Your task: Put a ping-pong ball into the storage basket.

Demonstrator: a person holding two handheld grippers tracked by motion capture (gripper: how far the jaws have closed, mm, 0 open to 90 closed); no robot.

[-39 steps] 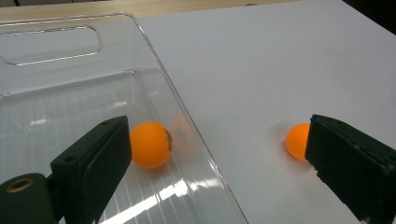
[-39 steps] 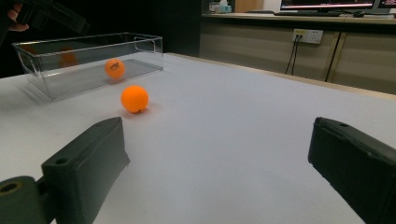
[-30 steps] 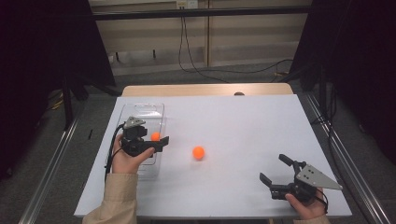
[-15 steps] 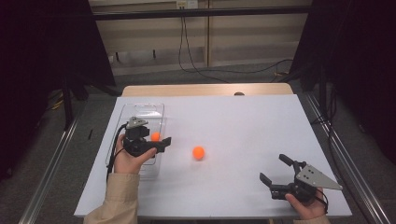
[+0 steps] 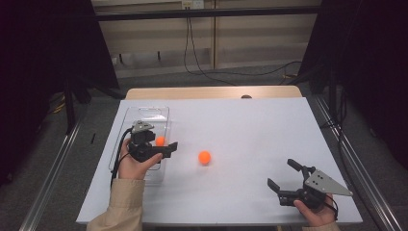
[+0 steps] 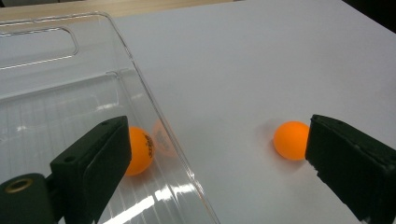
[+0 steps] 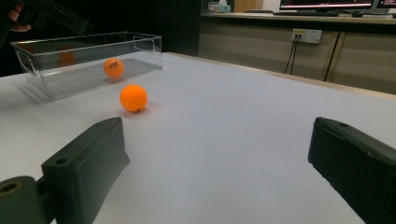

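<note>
Two orange balls are in play, and one clear plastic bin (image 5: pixel 144 115) near the table's (image 5: pixel 250 120) left edge. One ball, the ball in the bin (image 5: pixel 160 141), already lies on the bin floor against its right wall. The other, the loose ball (image 5: pixel 205 157), sits on the bare white top toward the middle of the table, a little right of the bin.

The left gripper (image 5: pixel 166 148) hangs over the bin's right wall with its fingers (image 6: pixel 100 158) spread wide and nothing between them. To my eye that looks like a drop just made, one ball delivered and one to go.

The right gripper (image 5: pixel 285 176) rests near the table's front right corner, its fingers (image 7: pixel 88 168) also wide apart and empty, well away from both balls.

I judge the next move to be a reach for the loose ball: fingers down on either side of it, close gently so it does not roll off, then lift it over the wall.
</note>
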